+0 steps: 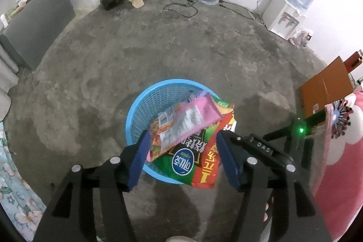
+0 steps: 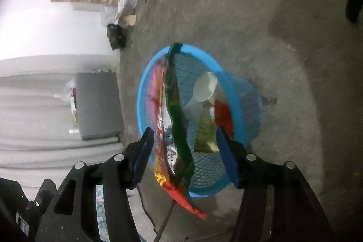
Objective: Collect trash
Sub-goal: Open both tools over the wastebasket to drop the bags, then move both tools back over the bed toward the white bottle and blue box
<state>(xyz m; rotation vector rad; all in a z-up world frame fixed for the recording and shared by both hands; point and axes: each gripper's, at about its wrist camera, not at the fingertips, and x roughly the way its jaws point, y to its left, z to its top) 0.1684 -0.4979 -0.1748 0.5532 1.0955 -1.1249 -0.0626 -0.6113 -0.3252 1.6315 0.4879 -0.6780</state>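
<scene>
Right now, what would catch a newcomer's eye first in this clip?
The bright blue mesh basket on the grey concrete floor, with colourful snack wrappers heaped over its rim. In the right wrist view a white paper cup lies inside it. Both grippers, left gripper and right gripper, hang open above.

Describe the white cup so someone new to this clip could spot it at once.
Find the round blue plastic mesh basket standing on the grey concrete floor. Inside, against its wall, lies a white paper cup on its side, mouth visible. It is the only plain white item among the colourful snack wrappers.
</scene>
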